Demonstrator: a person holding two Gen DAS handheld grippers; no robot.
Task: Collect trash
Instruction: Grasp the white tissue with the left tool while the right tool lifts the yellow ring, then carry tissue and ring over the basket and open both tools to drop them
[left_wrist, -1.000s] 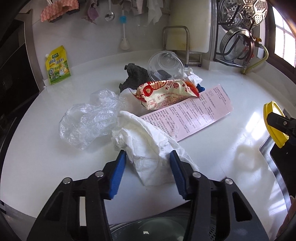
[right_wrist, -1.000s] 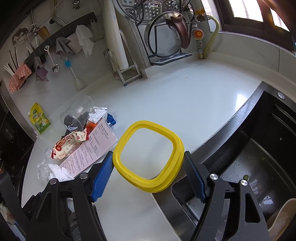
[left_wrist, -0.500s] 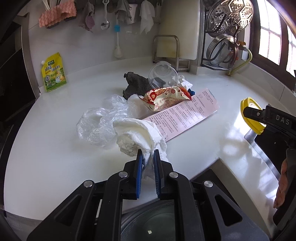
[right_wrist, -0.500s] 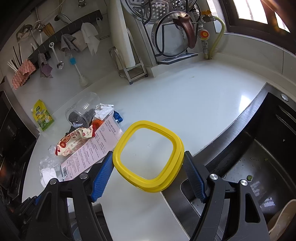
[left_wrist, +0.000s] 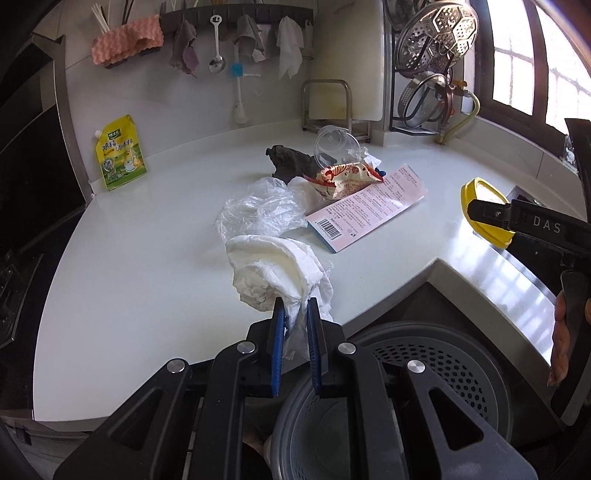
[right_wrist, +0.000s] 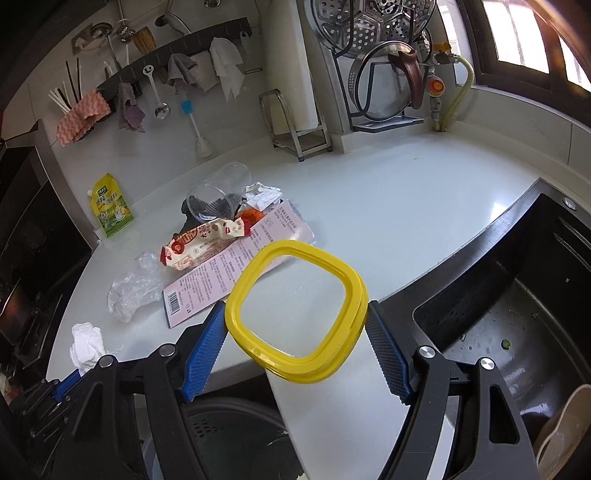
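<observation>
Left hand-held gripper (left_wrist: 294, 312): jaws just closed, clenched on a tail of the white crumpled tissue (left_wrist: 275, 271); bulk of tissue bunched just beyond the fingertips, at the near edge of the white counter (left_wrist: 147, 266). Grey perforated bin (left_wrist: 436, 365) directly below and right of the jaws, under the counter edge.

Right hand-held gripper (right_wrist: 295, 326): jaws wide, grasping the yellow lid ring (right_wrist: 295, 310) across its width, blue pads (right_wrist: 207, 343) against both sides. Ring held above the counter edge, next to the dark sink (right_wrist: 517, 314) on the right.

Mid counter: clear plastic film (left_wrist: 258, 214) just beyond the tissue; pink printed sheet (left_wrist: 365, 206) to its right, barcode end nearest. Red-and-white snack wrapper (left_wrist: 341, 179) lying on the far end of the sheet.

Farther: clear plastic cup (left_wrist: 334, 146) on its side, dark lump (left_wrist: 291, 160) to its left, small crumpled paper (right_wrist: 262, 194) beside the cup. Yellow-green pouch (left_wrist: 120, 157) upright against the far left wall.
</observation>
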